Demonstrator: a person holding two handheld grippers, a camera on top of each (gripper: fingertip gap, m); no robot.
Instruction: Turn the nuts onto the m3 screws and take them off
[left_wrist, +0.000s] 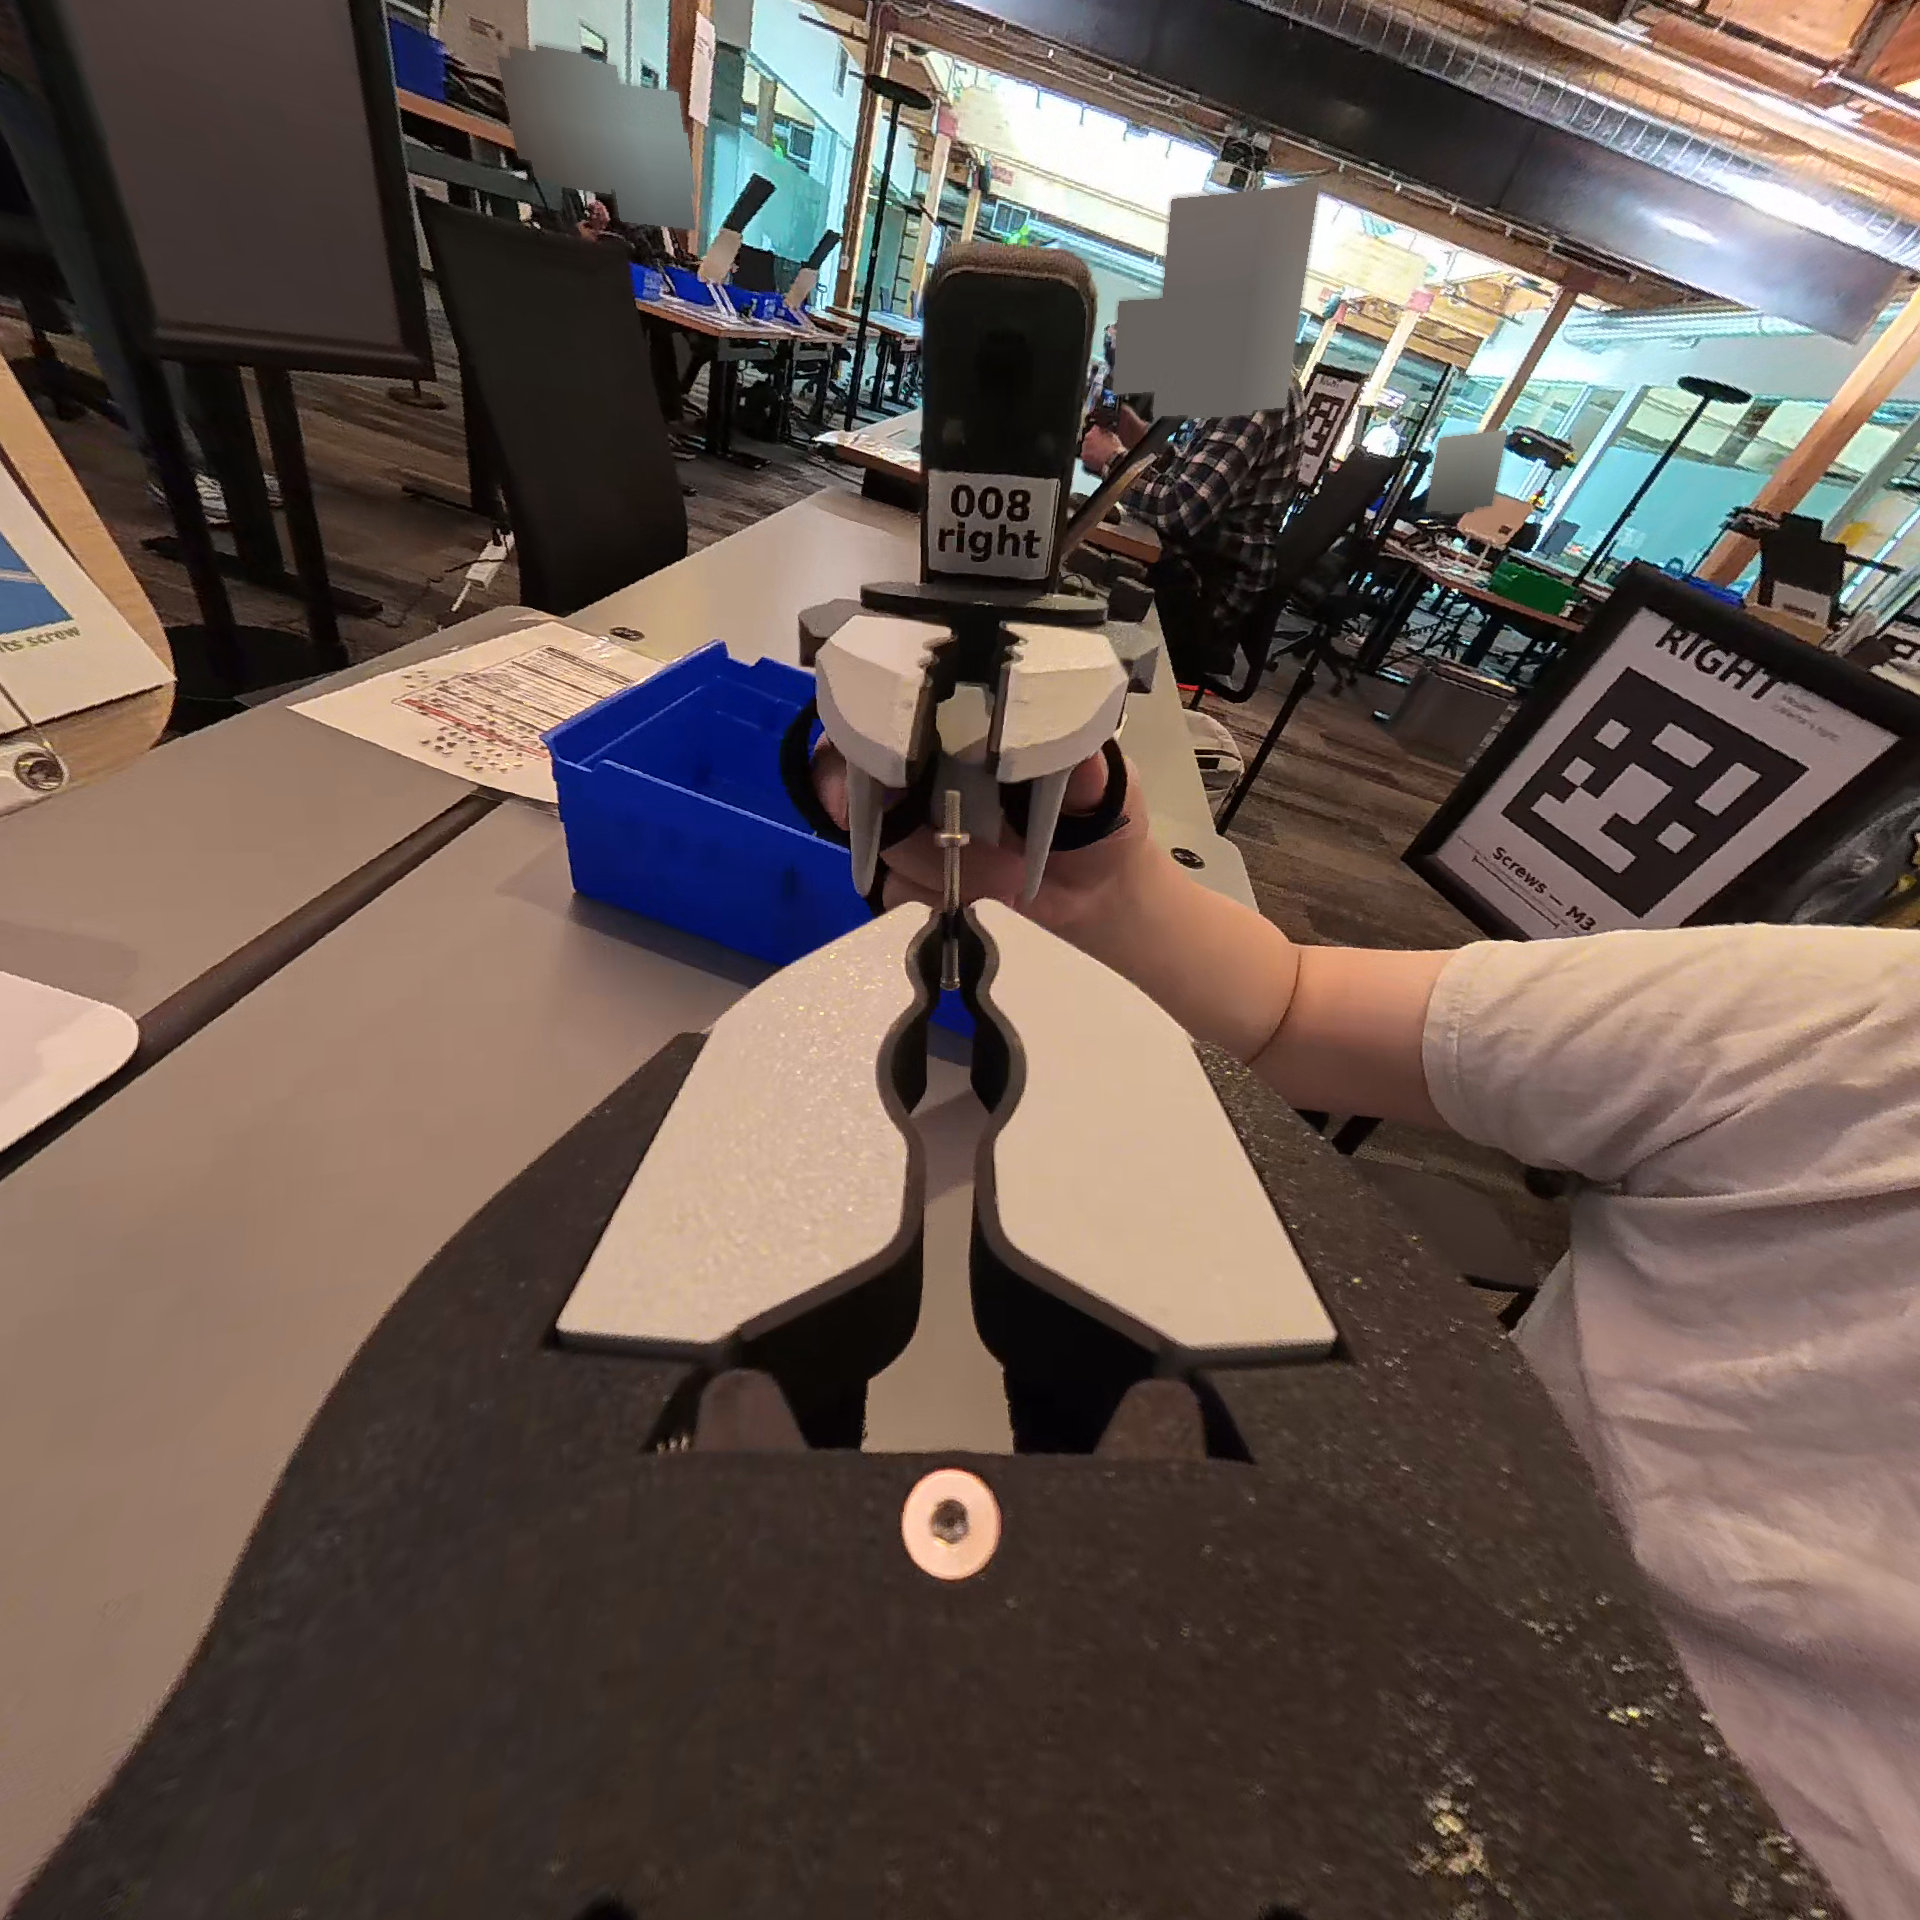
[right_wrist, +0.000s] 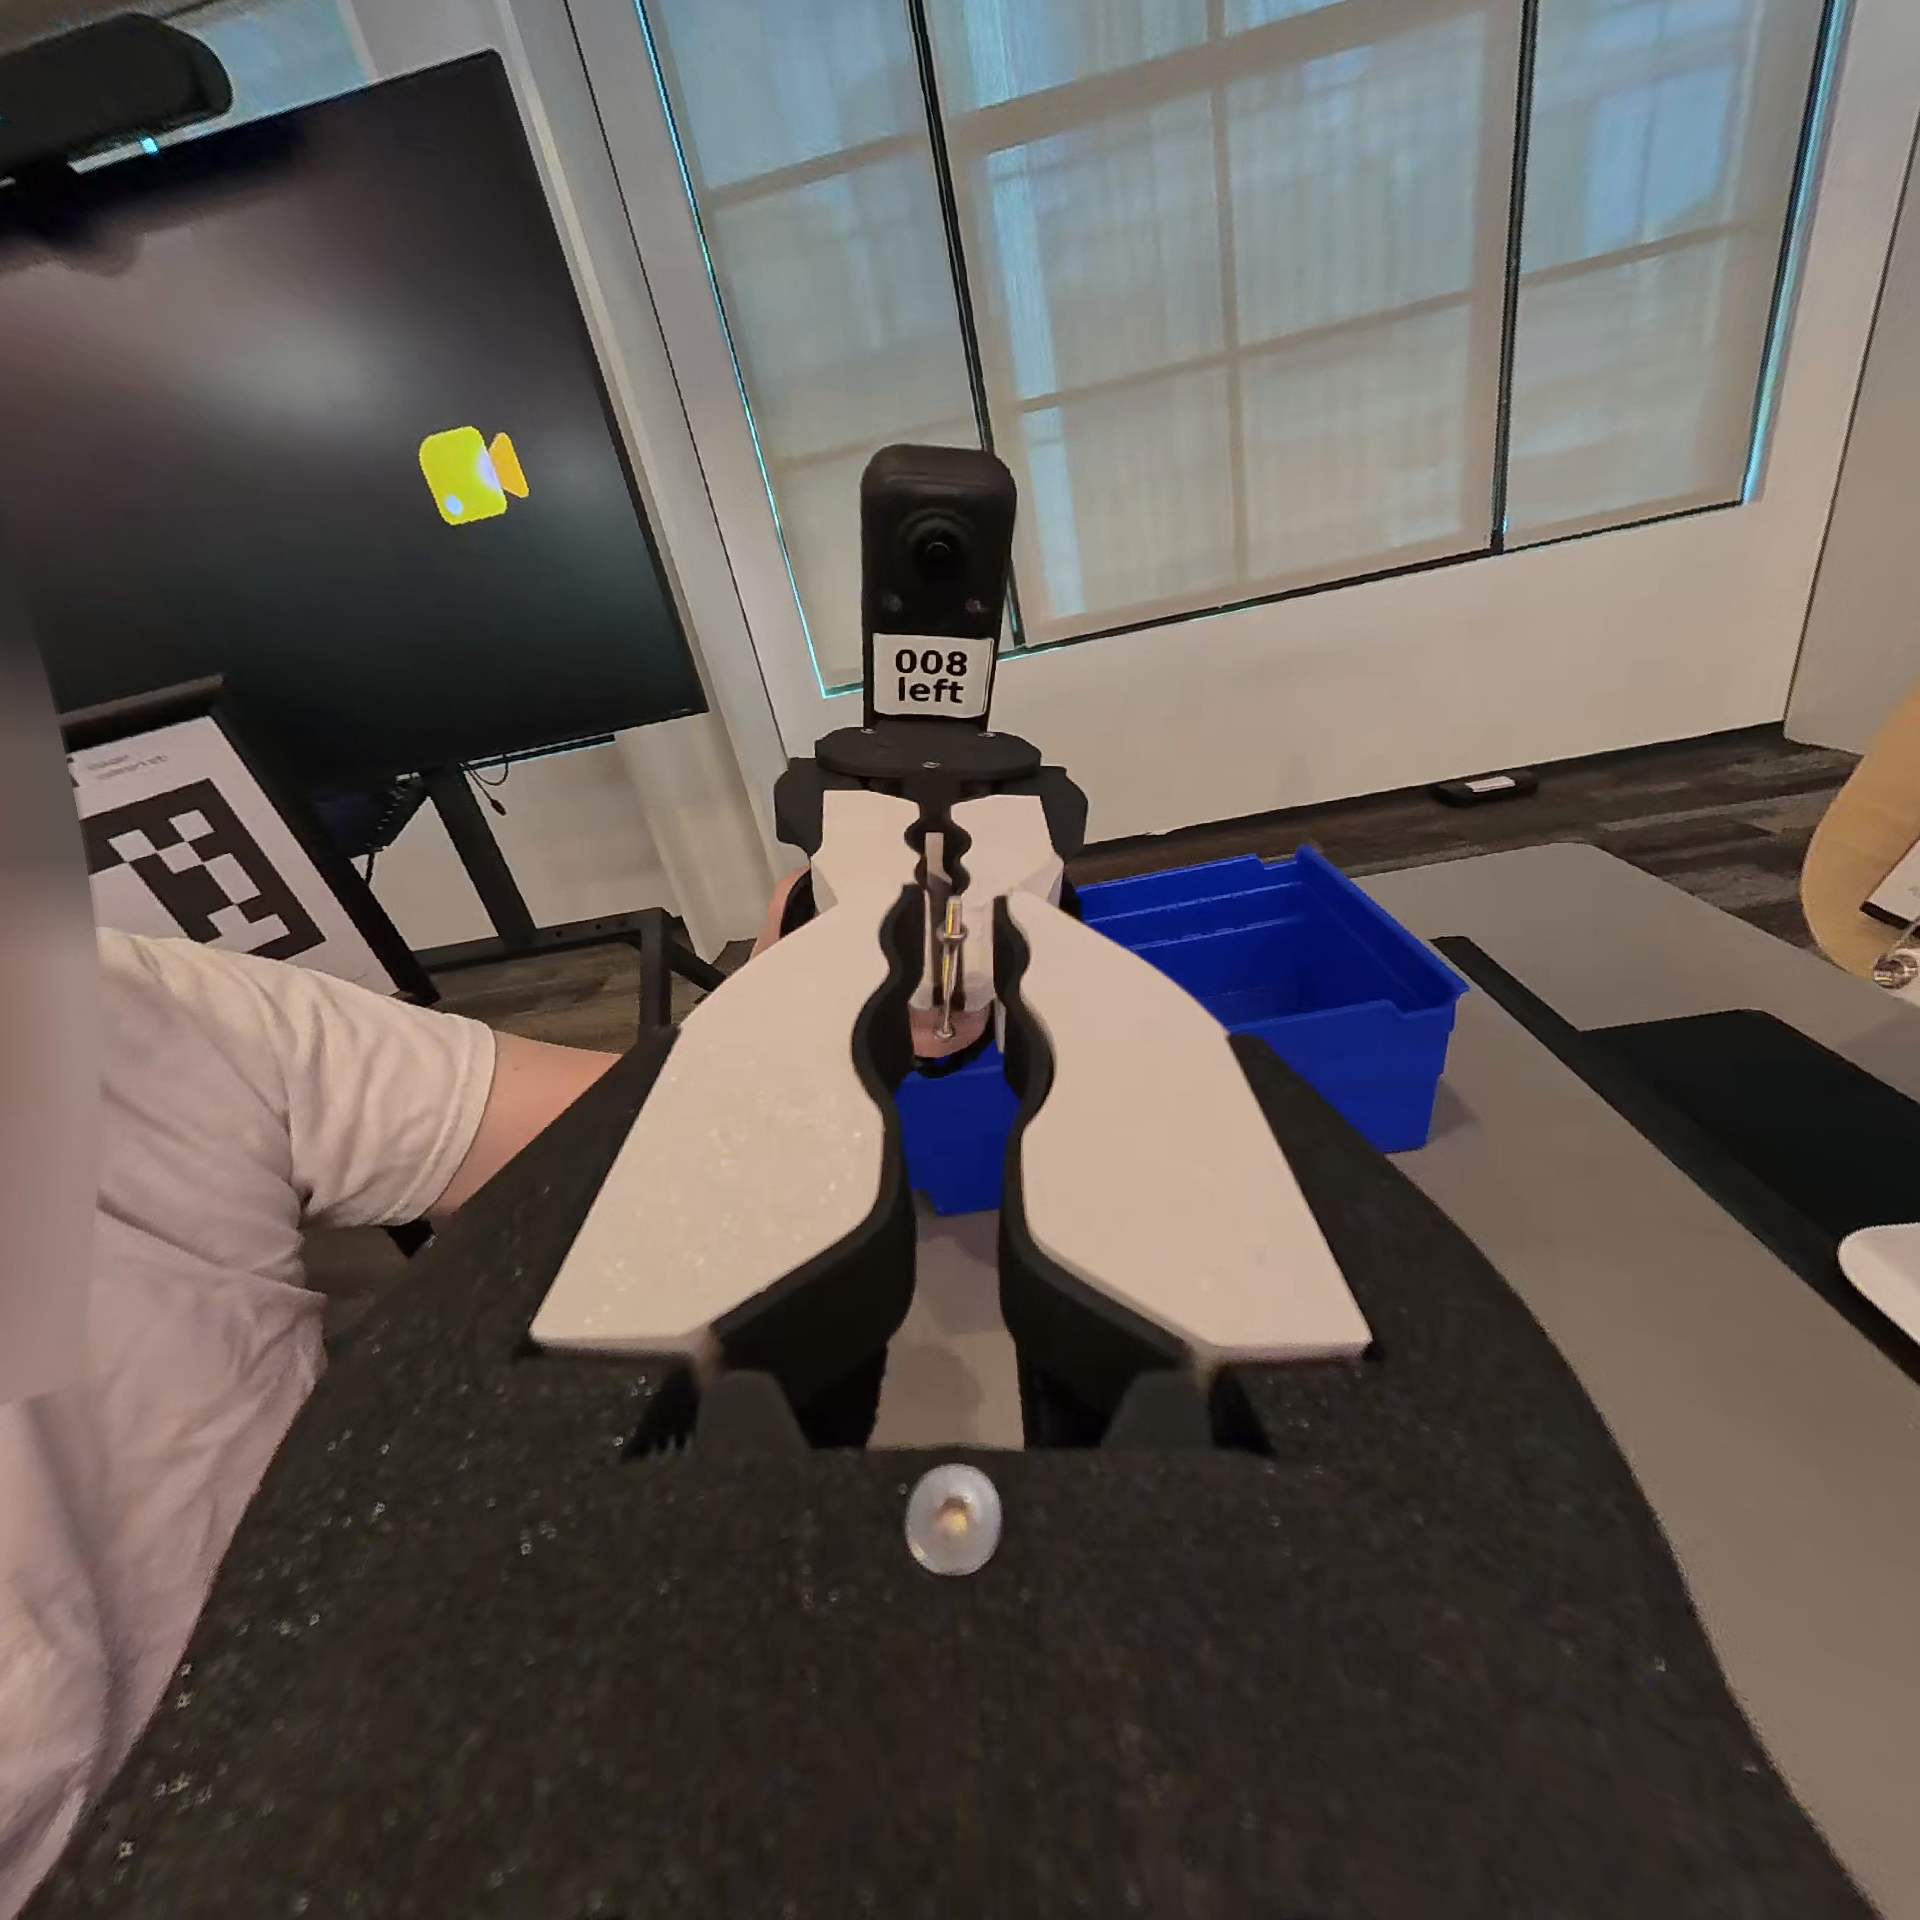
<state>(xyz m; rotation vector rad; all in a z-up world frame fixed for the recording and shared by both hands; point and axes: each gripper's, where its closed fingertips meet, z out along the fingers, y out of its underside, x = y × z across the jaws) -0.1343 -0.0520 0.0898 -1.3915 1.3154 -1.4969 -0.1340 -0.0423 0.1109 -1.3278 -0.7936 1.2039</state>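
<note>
The left gripper, white-fingered on a black body, is closed on the lower end of a thin silver M3 screw, held up over the blue plastic bin. The right gripper faces it with fingers slightly parted around the screw, gripping nothing I can see. A small steel nut sits partway along the thread. To turn it well, I judge the right fingers should close squarely on the nut, axes aligned, twisting gently while the left stays firm
</note>
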